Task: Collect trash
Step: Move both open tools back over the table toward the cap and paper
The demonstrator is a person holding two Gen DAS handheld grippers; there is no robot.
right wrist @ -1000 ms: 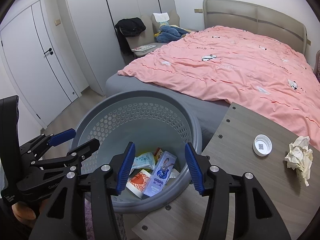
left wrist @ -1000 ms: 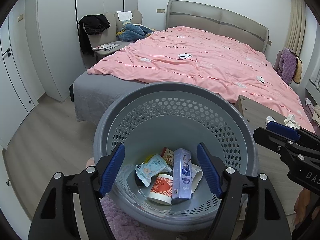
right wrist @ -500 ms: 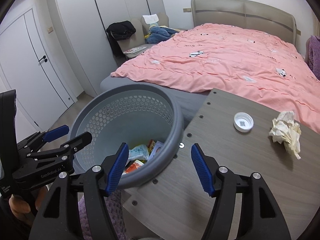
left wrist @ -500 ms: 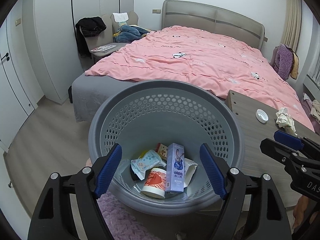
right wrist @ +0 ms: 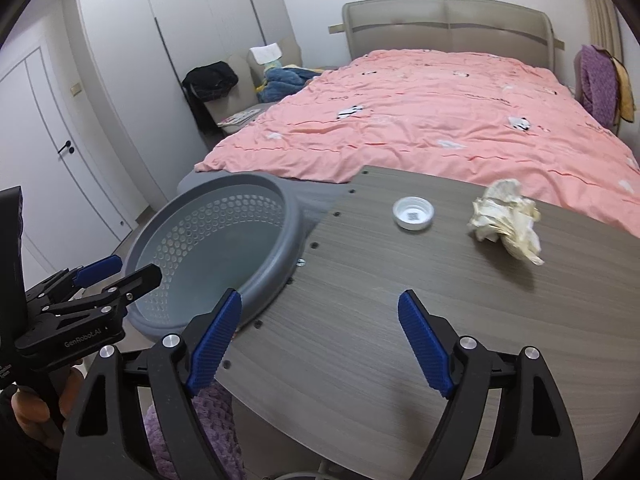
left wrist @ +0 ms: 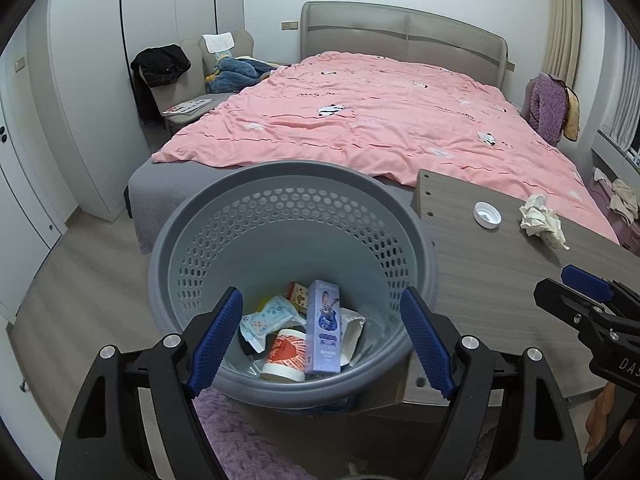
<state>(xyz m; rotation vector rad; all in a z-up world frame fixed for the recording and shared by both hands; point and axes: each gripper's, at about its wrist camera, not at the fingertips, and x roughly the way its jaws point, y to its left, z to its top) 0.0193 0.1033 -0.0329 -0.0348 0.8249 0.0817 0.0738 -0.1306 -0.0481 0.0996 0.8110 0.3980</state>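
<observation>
A grey perforated basket (left wrist: 288,200) stands left of the wooden table (left wrist: 500,280) and holds several pieces of trash, among them a purple carton (left wrist: 324,328) and a red-and-white cup (left wrist: 285,356). A white cap (right wrist: 413,213) and a crumpled tissue (right wrist: 506,220) lie on the table (right wrist: 380,300); both also show in the left wrist view, cap (left wrist: 487,215), tissue (left wrist: 542,220). My left gripper (left wrist: 322,338) is open and empty above the basket's near rim. My right gripper (right wrist: 320,340) is open and empty over the table's near part.
A bed with a pink duvet (right wrist: 420,120) lies behind the table. A chair with dark clothes (left wrist: 168,76) stands by white wardrobes at the far left. A purple fuzzy rug (left wrist: 240,440) lies below the basket. Purple clothing (right wrist: 600,84) hangs at the bed's right.
My right gripper has moved right, from above the basket to over the table. My left gripper has drawn back a little from the basket. Both stay open and empty.
</observation>
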